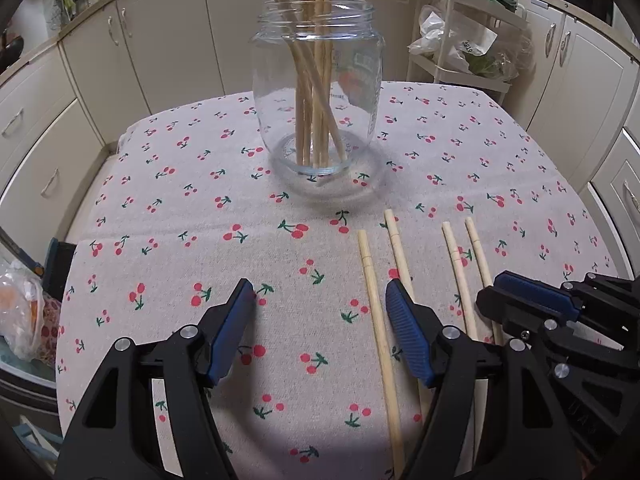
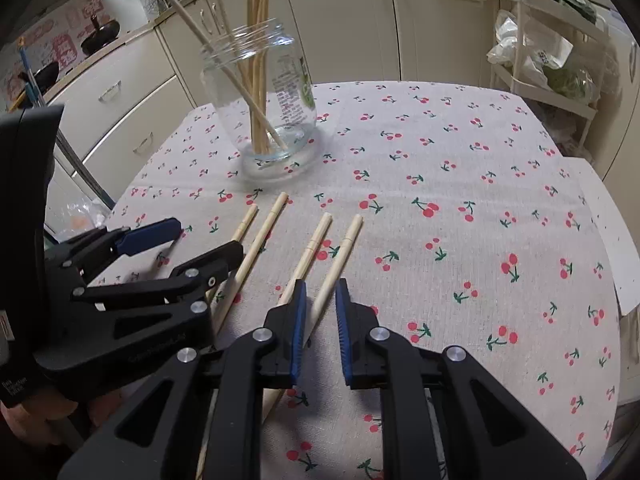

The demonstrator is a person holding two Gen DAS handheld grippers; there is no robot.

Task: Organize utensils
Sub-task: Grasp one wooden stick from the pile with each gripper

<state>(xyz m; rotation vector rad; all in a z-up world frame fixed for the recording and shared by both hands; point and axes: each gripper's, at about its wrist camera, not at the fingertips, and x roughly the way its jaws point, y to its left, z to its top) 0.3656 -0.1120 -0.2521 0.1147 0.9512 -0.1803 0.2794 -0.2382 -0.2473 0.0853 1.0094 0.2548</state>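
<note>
My left gripper [image 1: 320, 292] is spread wide above the desk [image 1: 180, 200], which is covered by a cloth with red cherries, and it holds nothing. One loose chopstick [image 1: 378, 320] lies on the cloth between its two fingers, close to the finger at 3 o'clock, and I cannot tell if it touches that finger. A second chopstick [image 1: 398, 252] passes behind this same finger. Two more chopsticks [image 1: 460, 276] lie side by side further toward 3 o'clock, near my right gripper [image 2: 320, 304]. In the right wrist view, the right gripper is only a little apart, and the rightmost chopstick [image 2: 340, 260] runs into the narrow gap between its blue pads [image 2: 299, 328]; I cannot tell if the pads already press it. The other three chopsticks [image 2: 262, 232] lie toward 9 o'clock from it, all nearly parallel. The glass jar [image 1: 318, 92] stands upright at 12 o'clock in the left view, well apart from the loose sticks, and several chopsticks in the jar [image 1: 312, 80] lean against its rim. Behind the desk there are cream cabinets [image 1: 168, 40], and at 2 o'clock a white rack [image 1: 452, 40] with bags.
</note>
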